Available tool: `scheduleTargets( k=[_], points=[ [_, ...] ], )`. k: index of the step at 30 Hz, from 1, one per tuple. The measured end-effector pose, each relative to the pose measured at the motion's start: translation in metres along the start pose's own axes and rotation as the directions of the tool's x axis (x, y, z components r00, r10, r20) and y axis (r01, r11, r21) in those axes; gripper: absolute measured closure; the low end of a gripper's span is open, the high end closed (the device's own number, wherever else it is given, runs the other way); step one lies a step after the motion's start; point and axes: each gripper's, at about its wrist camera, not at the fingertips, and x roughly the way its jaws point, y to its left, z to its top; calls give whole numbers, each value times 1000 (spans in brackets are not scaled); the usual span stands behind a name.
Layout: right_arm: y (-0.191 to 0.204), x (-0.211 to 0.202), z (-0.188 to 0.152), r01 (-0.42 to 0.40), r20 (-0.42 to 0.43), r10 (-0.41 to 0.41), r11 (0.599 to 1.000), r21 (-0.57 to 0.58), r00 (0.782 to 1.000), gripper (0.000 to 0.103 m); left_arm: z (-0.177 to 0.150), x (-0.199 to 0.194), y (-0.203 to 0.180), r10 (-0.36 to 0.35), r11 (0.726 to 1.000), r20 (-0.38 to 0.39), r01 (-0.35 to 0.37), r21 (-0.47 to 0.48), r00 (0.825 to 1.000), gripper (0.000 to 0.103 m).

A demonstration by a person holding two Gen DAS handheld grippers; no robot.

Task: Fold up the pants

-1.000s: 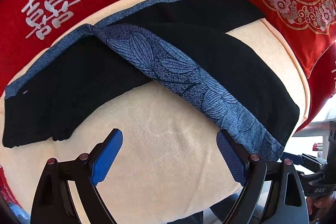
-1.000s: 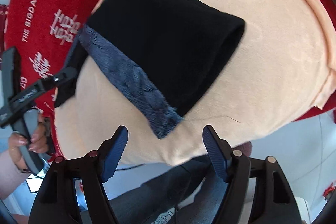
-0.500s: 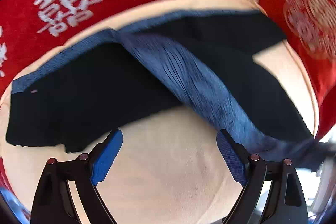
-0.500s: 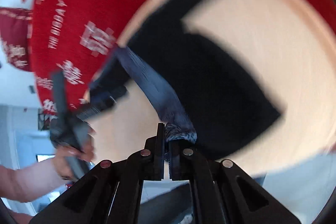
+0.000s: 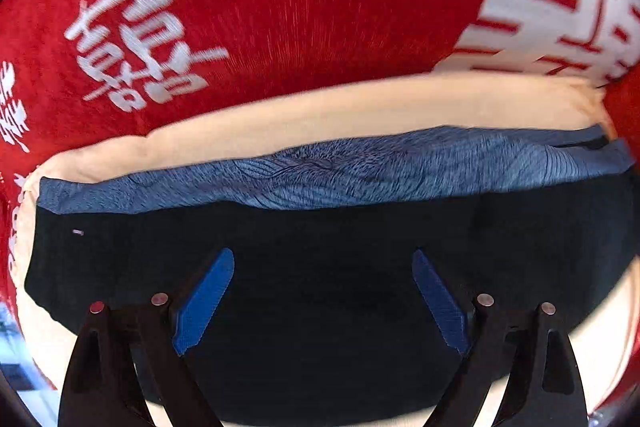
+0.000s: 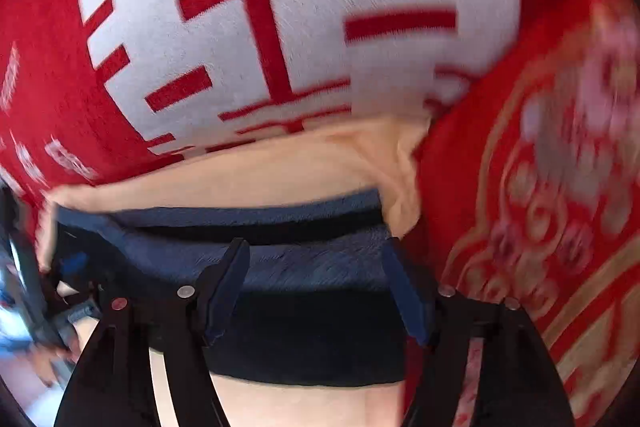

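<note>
The black pants [image 5: 120,259] lie in a long band across a cream cushion [image 5: 280,131], with their blue leaf-print stripe [image 5: 360,175] along the far edge. One leg now rests on top of the other. My left gripper [image 5: 322,255] hovers open over the black cloth with nothing between its pads. In the right wrist view the pants [image 6: 312,339] fill the lower middle. My right gripper [image 6: 315,245] is over the blue stripe [image 6: 312,275], and its jaws are opening. The cloth lies beneath them and the pads do not press it.
A red cover with white characters [image 5: 280,7] rises behind the cushion. A red pillow with a gold pattern [image 6: 540,207] crowds the right end of the pants. A person's hand [image 6: 44,367] shows blurred at the left edge of the right wrist view.
My right gripper shut on the loose leg's blue hem, swung it across onto the other leg, and has let go. Both grippers moved toward the far edge of the cushion.
</note>
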Motion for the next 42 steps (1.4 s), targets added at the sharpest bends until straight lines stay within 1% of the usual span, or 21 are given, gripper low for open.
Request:
scheduleTargets(
  k=[1, 4, 7, 9, 10, 12, 13, 14, 15, 18, 20, 22, 23, 25, 26, 27, 28, 32, 37, 40, 42],
  points=[
    [5, -14, -6, -27, 49, 27, 1000, -4, 998, 30, 0, 5, 0, 5, 1000, -12, -5, -6, 1000, 11],
    [12, -38, -33, -106, 92, 101, 993, 48, 991, 30, -1, 11, 1, 11, 1000, -24, -11, -16, 1000, 11],
    [-3, -22, -83, -95, 4, 96, 974, 207, 995, 33, -6, 14, 1, 12, 1000, -36, -12, -17, 999, 11],
    [-16, 2, -114, -36, -72, 62, 948, 318, 996, 48, -9, 17, 1, 10, 1000, -35, -10, -17, 999, 11],
    [-26, 16, -127, -22, -81, 57, 923, 384, 995, 50, -9, 18, 2, 9, 1000, -32, -9, -18, 999, 11],
    [-41, 29, -133, -31, -42, 56, 892, 451, 998, 57, -11, 20, 2, 8, 1000, -28, -9, -22, 1000, 11],
    [-47, 34, -131, -42, -13, 55, 877, 479, 998, 67, -11, 21, 2, 9, 1000, -26, -10, -24, 1000, 11],
    [-51, 38, -126, -36, 0, 41, 868, 495, 999, 94, -11, 23, 3, 9, 1000, -27, -9, -26, 1000, 11],
    [-50, 38, -123, -46, 10, 47, 868, 494, 999, 96, -11, 21, 3, 17, 999, -31, -18, -30, 999, 11],
    [-26, 4, -93, -77, 104, 45, 943, 323, 994, 97, -6, 2, 5, 39, 998, 9, -39, -40, 999, 11],
    [-19, -8, -76, -85, 124, 55, 963, 256, 991, 96, -1, -12, 5, 34, 999, 52, -31, -43, 998, 11],
    [-29, 2, -67, -58, 71, 40, 962, 268, 997, 96, 8, -10, -1, 45, 999, 60, -43, -24, 997, 11],
    [-37, 17, -69, -41, 8, 40, 955, 295, 999, 92, 11, 1, -6, 57, 998, 29, -57, -10, 998, 11],
    [-44, 48, -80, 10, -161, 42, 951, 308, 986, 88, 12, 22, -13, 73, 997, -22, -73, 7, 997, 11],
    [-46, 49, -82, 0, -150, 48, 952, 305, 987, 85, 11, 32, -14, 98, 995, -47, -97, 15, 994, 11],
    [-43, 40, -83, 11, -136, 30, 957, 290, 990, 75, 10, 31, -11, 88, 996, -32, -88, -9, 996, 11],
    [-39, 28, -85, 27, -124, 7, 962, 273, 992, 71, 9, 27, -8, 83, 996, -23, -84, -33, 996, 11],
    [-15, -9, -93, -103, -76, 123, 968, 228, 989, 52, -9, 1, 12, 76, 994, -33, -79, -73, 997, 11],
    [53, -8, -79, -218, -137, 220, 975, 29, 966, 51, -32, -40, 60, 68, 992, -15, -70, -107, 998, 11],
    [105, -2, -62, -273, -158, 261, 960, -61, 952, 51, -48, -51, 102, 80, 986, -21, -82, -143, 997, 11],
    [158, 5, -51, -321, -184, 293, 935, -152, 938, 51, -60, -58, 133, 92, 980, -13, -93, -174, 996, 11]
  ],
)
